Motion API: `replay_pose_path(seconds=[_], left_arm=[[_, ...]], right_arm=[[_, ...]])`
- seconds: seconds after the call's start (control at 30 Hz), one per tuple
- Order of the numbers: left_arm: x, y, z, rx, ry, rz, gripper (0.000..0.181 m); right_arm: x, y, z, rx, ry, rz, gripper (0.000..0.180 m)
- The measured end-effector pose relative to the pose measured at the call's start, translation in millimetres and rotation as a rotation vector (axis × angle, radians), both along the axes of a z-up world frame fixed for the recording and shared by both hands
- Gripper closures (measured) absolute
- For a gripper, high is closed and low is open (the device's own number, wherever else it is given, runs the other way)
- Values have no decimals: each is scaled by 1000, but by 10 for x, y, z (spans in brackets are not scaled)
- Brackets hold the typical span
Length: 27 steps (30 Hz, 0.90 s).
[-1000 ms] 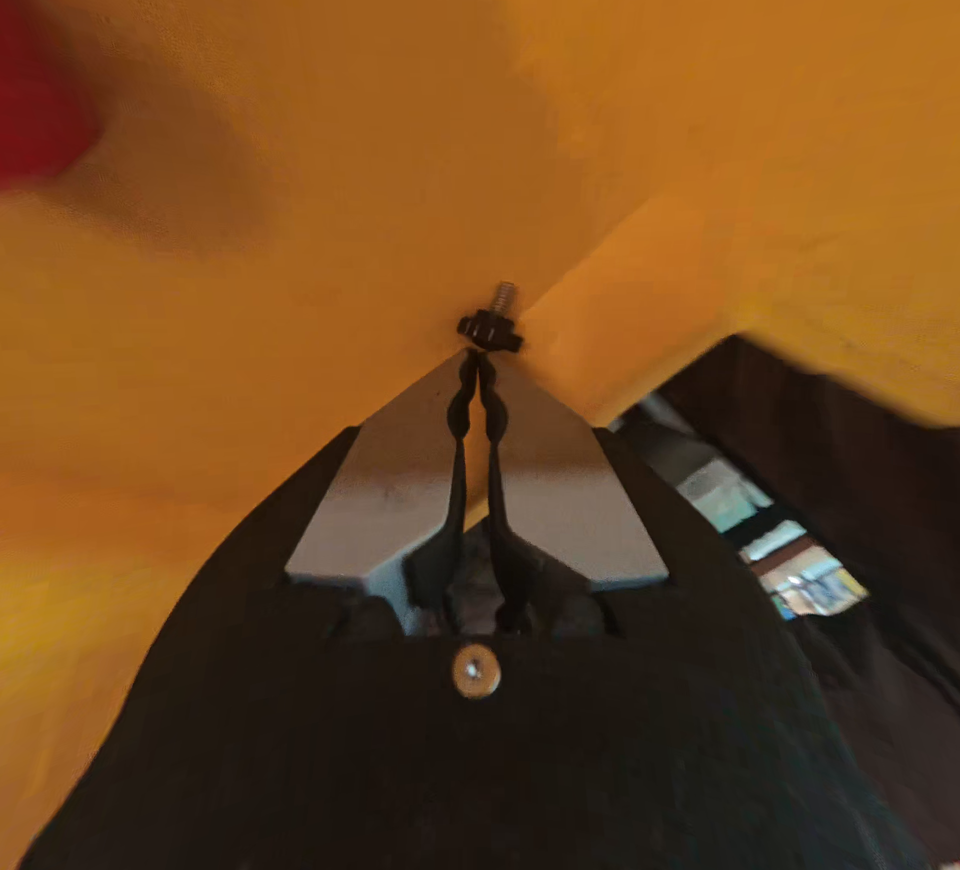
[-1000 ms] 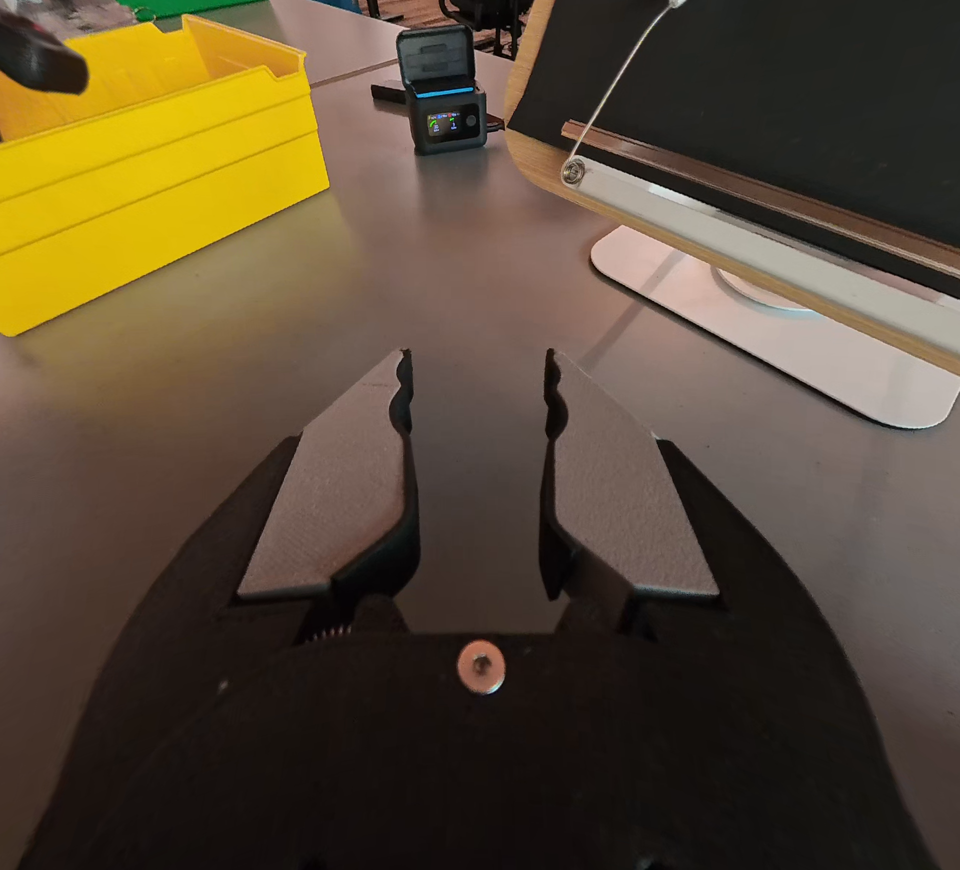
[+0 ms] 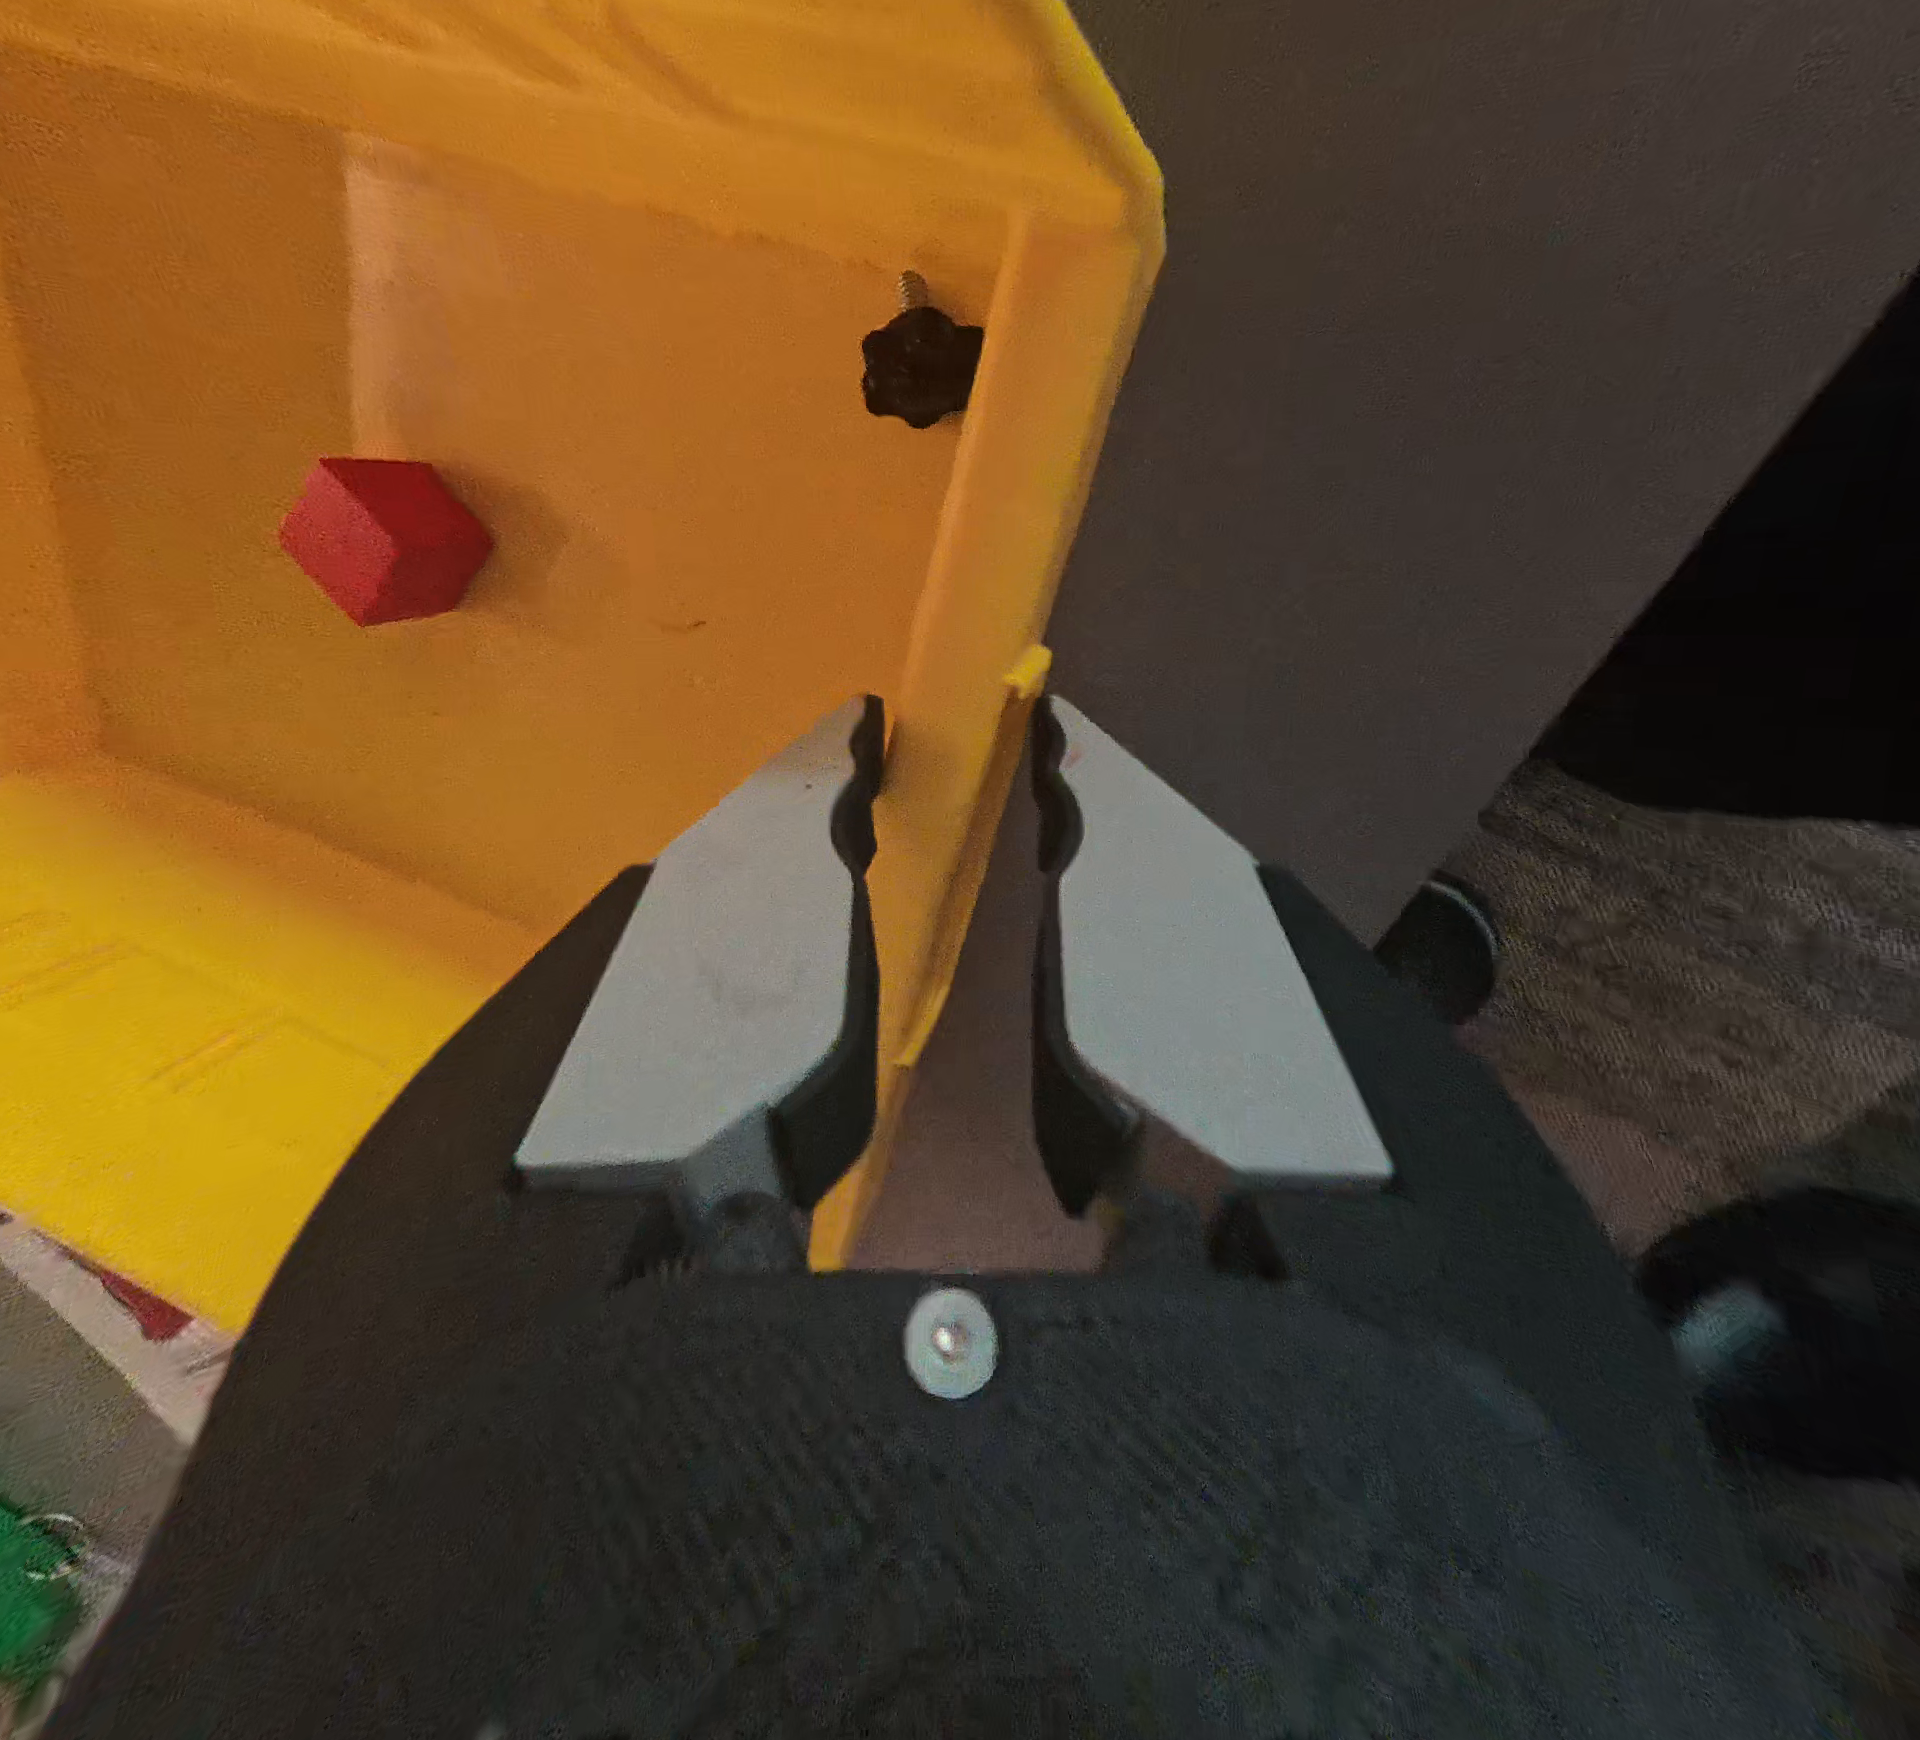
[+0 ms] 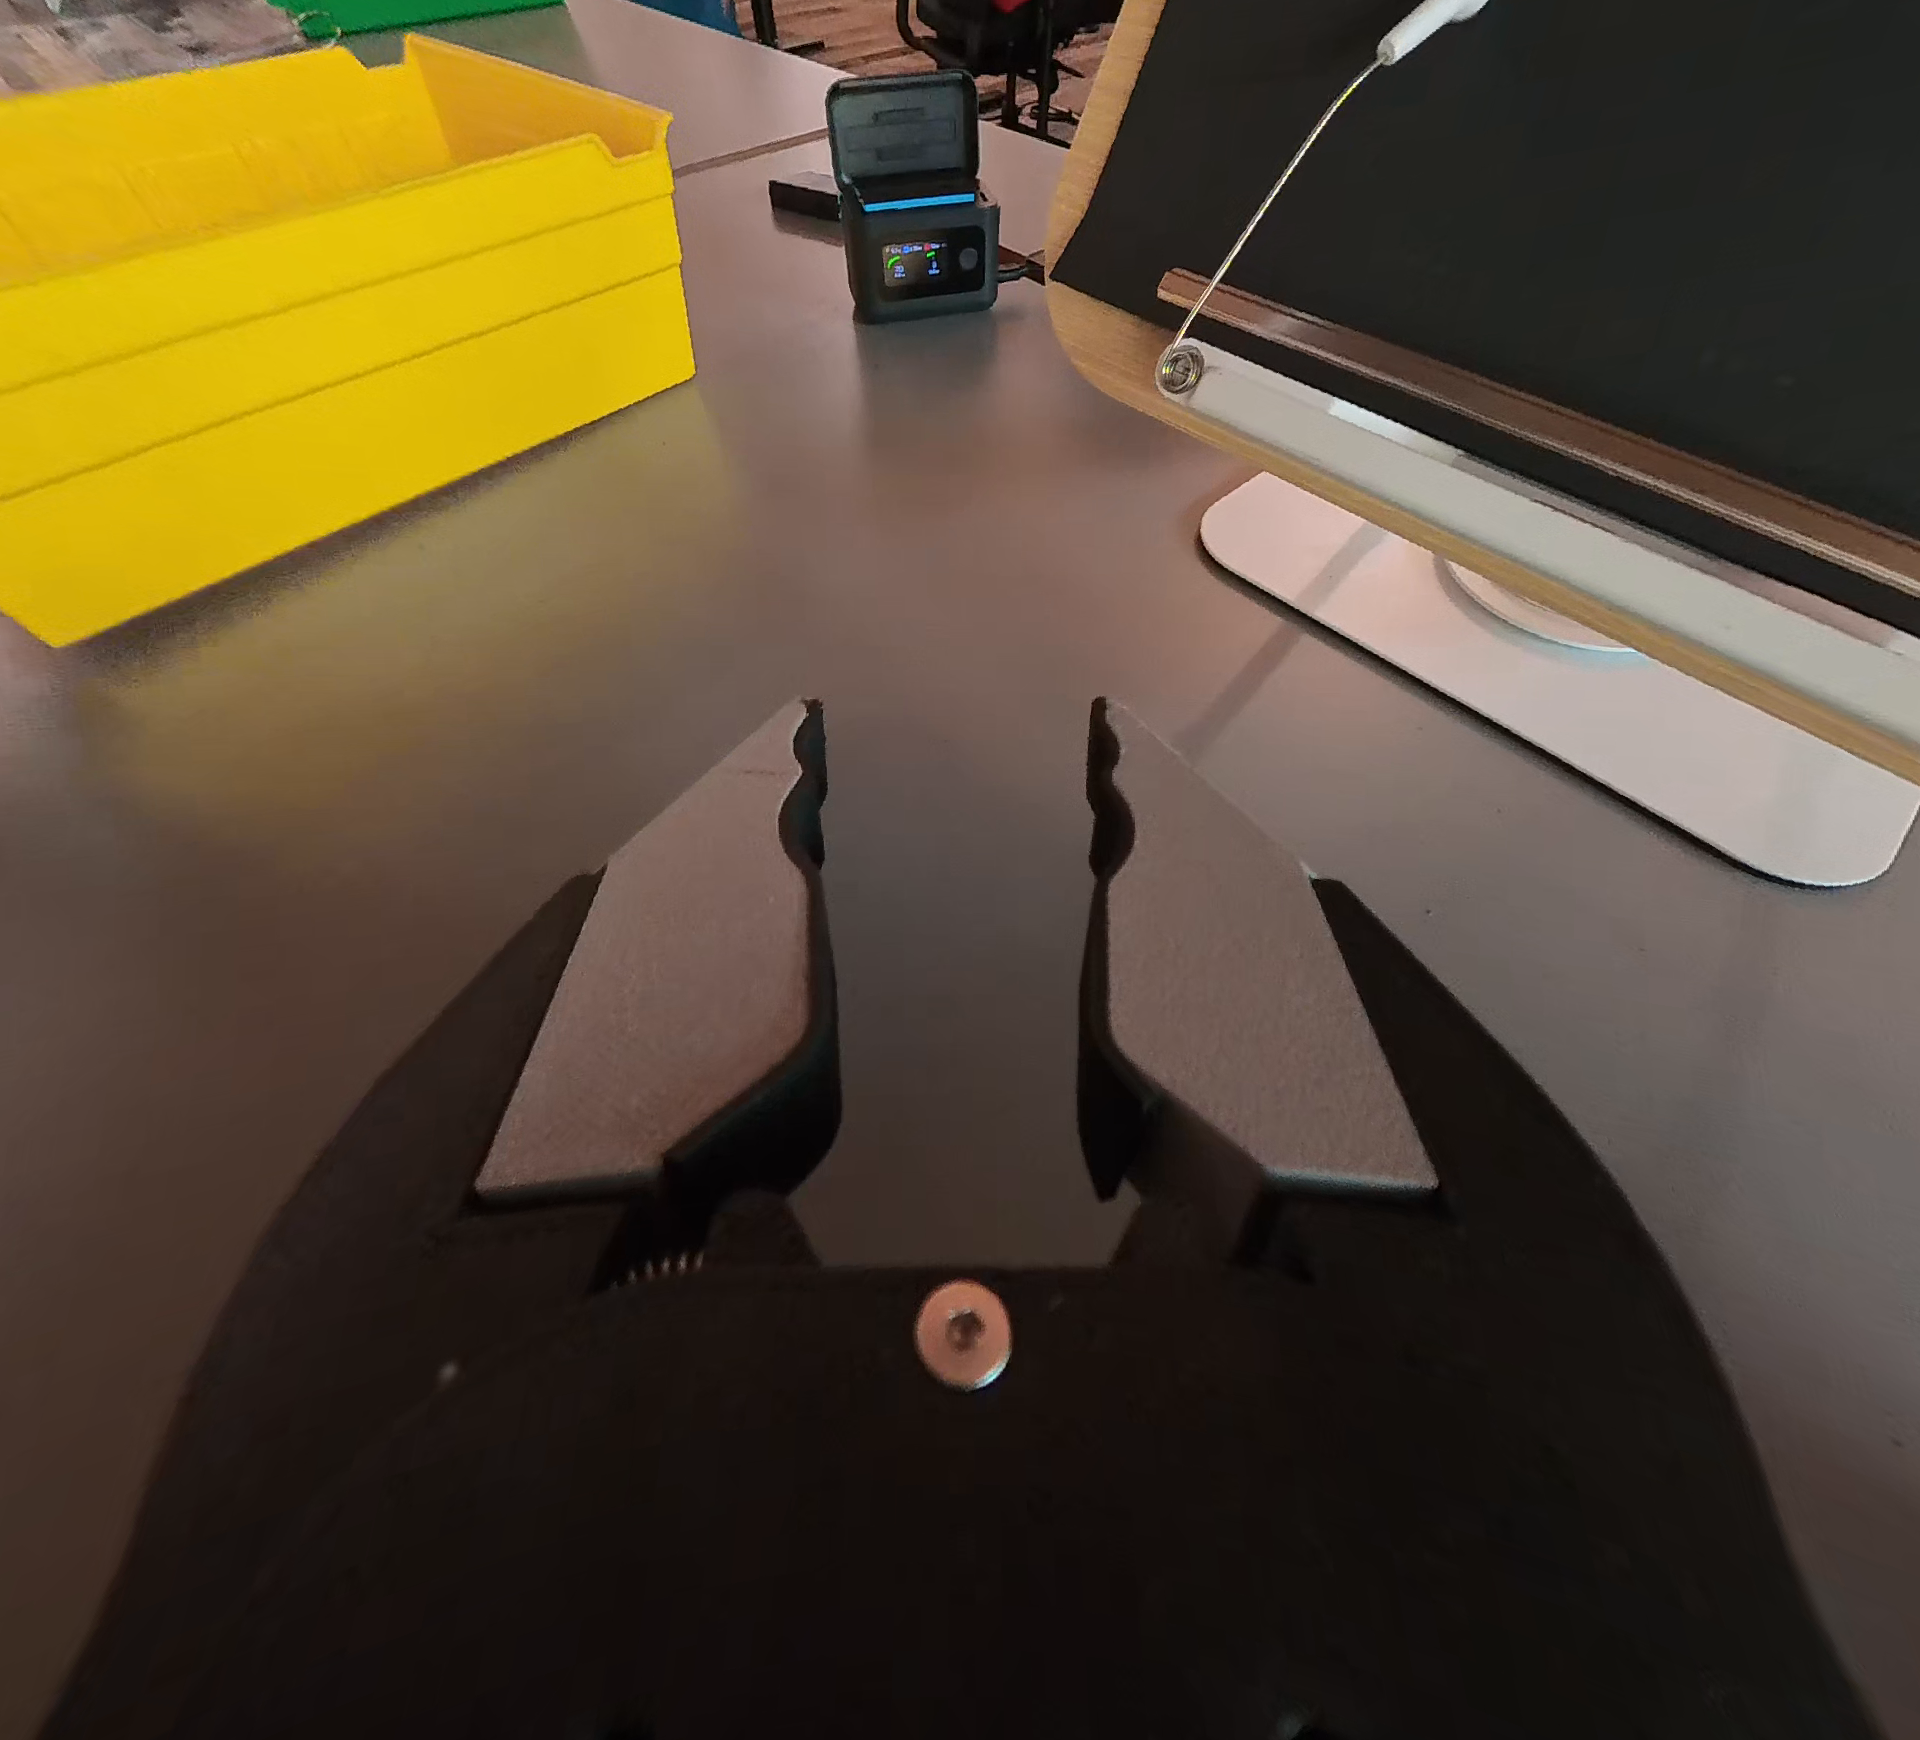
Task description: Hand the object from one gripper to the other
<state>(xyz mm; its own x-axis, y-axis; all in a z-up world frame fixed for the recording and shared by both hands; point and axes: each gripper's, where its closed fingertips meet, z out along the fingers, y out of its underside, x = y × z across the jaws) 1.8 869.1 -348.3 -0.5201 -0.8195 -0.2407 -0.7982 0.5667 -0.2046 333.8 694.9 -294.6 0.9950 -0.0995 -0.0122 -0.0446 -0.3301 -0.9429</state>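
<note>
Inside yellow bin [image 3: 644,80]: knob screw [image 3: 920,360], red cube [image 3: 384,539]

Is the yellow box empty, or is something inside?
Not empty: the yellow box holds a red cube and a black knob screw by its side wall.

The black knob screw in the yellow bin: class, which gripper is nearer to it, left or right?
Left. The left gripper is open at the yellow bin's edge, just short of the black knob screw. The right gripper, open, is over the table, apart from the bin.
</note>
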Motion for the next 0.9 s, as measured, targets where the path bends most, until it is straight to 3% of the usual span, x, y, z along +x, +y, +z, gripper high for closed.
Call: replay_pose_path(seconds=[0.07,0.23,0.33,0.47,0.6,0.77,0.9], left_arm=[[7,29,271,-56,76,-43,156],[269,-52,1439,-386,136,-115,155],[363,-16,1649,-391,149,-131,154],[262,39,1436,-323,191,-142,155],[190,-67,1167,-273,103,-164,156],[74,-221,446,-88,-78,-169,156],[-163,-189,-89,43,-75,-208,157]], right_arm=[[9,-8,26,10,3,-2,133],[31,-8,-20,-4,12,-5,132],[32,-14,-19,-6,5,-7,132],[27,-19,25,10,4,-3,133],[13,-22,25,5,0,0,133],[3,-31,82,23,-15,-2,133],[-1,-23,33,11,-1,0,133]])
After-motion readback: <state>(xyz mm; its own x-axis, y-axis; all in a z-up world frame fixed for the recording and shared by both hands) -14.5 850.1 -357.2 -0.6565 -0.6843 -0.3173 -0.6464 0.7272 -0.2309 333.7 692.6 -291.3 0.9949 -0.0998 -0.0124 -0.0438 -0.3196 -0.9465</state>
